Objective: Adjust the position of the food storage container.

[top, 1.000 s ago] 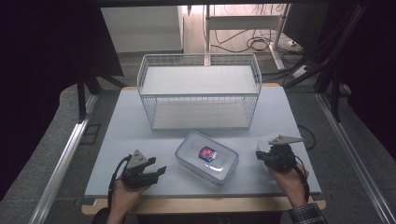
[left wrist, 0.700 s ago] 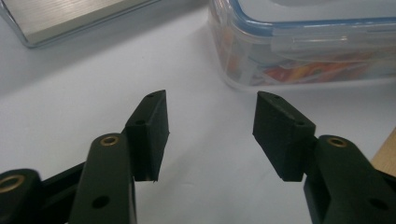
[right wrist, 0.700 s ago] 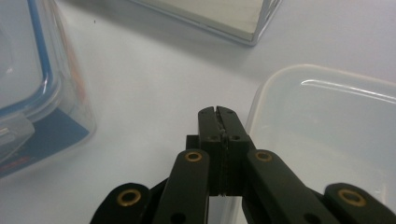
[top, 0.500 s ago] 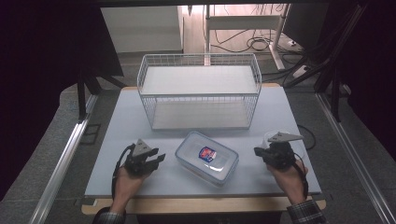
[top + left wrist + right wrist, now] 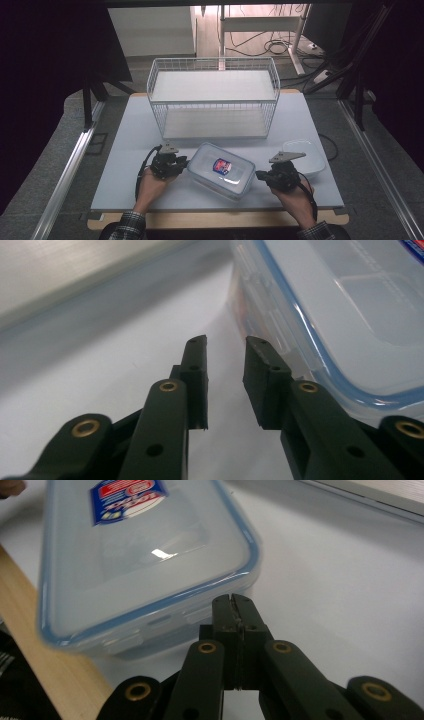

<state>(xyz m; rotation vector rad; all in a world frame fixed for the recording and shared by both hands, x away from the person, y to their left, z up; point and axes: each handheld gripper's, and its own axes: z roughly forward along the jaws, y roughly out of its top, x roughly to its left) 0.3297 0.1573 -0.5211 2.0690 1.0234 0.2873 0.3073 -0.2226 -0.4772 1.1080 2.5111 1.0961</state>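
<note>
Box: clear lidded box (image 5: 220,170) with blue seal, flat on the desk (image 5: 130,150), in front of the wire basket (image 5: 214,97)
Left gripper: (image 5: 181,162) just beside the box's left end; jaws have just been closing, narrow gap left, nothing between them
Right gripper: (image 5: 261,175) at the box's right end, jaws pressed together, empty
Lid: (image 5: 306,156) white, right of the box
</note>
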